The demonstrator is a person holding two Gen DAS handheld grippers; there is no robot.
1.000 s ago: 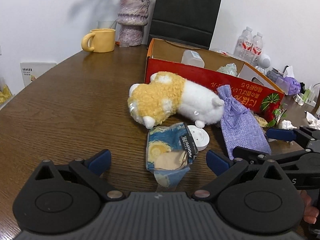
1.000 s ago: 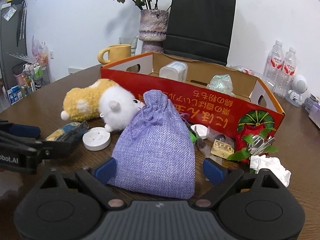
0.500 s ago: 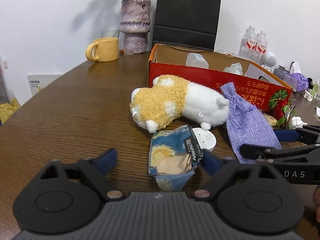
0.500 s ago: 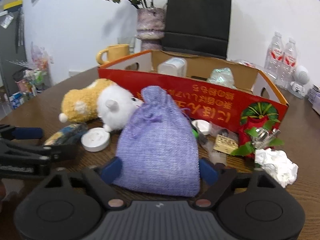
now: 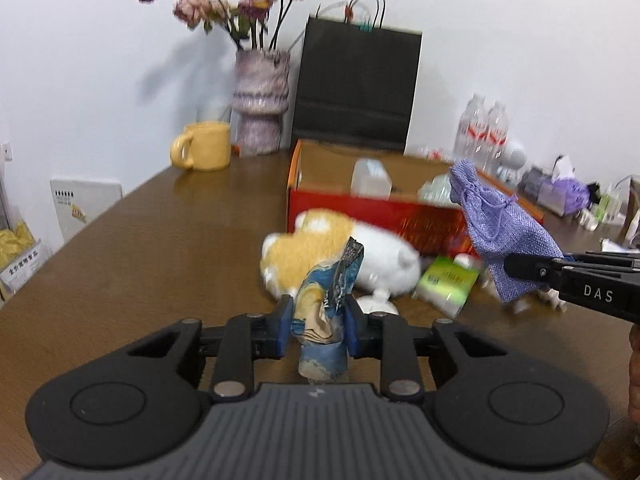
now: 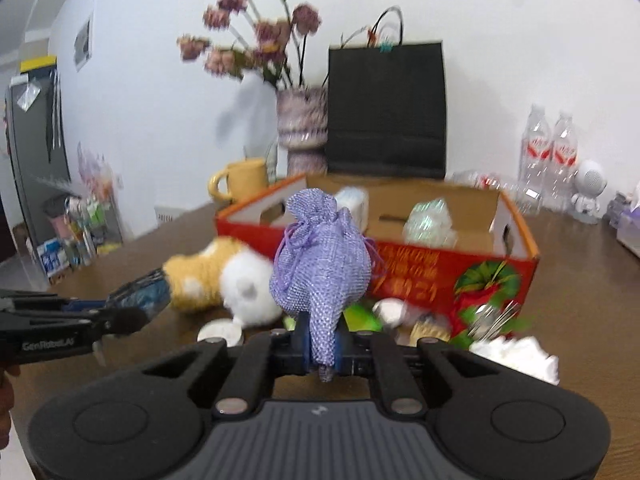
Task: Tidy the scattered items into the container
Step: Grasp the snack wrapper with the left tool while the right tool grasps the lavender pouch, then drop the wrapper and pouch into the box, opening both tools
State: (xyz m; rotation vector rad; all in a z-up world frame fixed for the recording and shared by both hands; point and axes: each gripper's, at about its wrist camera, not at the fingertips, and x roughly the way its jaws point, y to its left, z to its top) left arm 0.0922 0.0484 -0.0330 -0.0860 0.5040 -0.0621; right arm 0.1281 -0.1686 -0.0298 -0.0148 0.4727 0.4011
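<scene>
My left gripper (image 5: 317,330) is shut on a crumpled blue painted-pattern packet (image 5: 326,304) and holds it above the table. My right gripper (image 6: 322,346) is shut on the bottom of a purple drawstring pouch (image 6: 322,264), lifted off the table; the pouch also shows in the left wrist view (image 5: 500,236). The red cardboard box (image 6: 516,240) stands behind, open at the top, with a white container (image 5: 370,180) and a clear crumpled item (image 6: 428,220) inside. A yellow and white plush toy (image 5: 320,248) lies in front of the box.
A green packet (image 5: 448,280), a white round disc (image 6: 220,332), crumpled tissue (image 6: 516,354) and small clutter lie in front of the box. A yellow mug (image 5: 204,146), flower vase (image 5: 262,100), black paper bag (image 5: 356,88) and water bottles (image 6: 548,152) stand behind.
Both grippers closed, the left on the blue packet and the right on the purple pouch, and lifted them off the table. A green packet now shows where the pouch lay.
</scene>
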